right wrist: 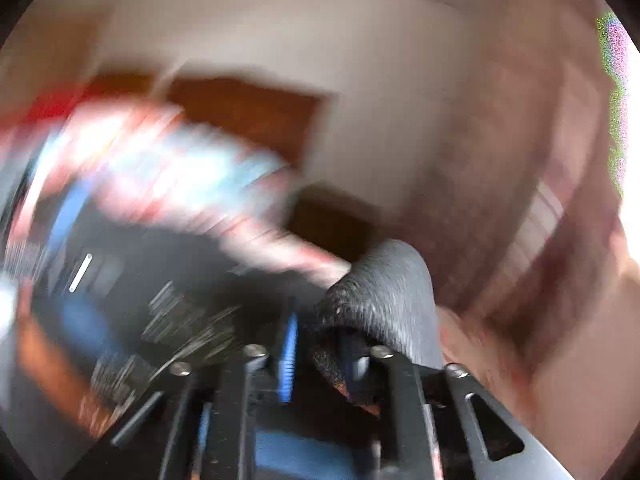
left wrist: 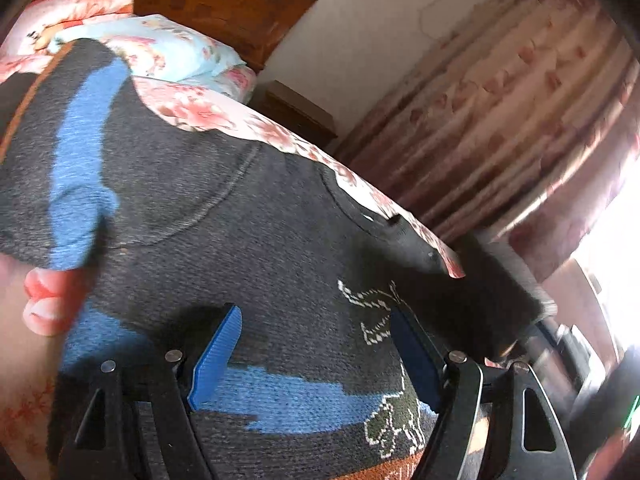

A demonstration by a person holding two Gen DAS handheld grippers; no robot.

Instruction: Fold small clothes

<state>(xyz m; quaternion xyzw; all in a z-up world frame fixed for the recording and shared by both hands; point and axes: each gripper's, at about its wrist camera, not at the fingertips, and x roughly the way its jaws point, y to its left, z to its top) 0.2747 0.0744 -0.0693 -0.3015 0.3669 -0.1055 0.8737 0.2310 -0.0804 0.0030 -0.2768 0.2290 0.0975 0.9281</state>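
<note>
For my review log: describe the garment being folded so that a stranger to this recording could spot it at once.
On the bed with the pink floral sheet, in front of the wooden headboard, lies a dark grey knitted sweater. Unlike the flowered bedding around it, it has bright blue patches, a white outline pattern and an orange-brown hem.

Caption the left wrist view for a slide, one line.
Open left tongs hover over a dark grey sweater with blue patches, spread on a floral bedspread.
</note>
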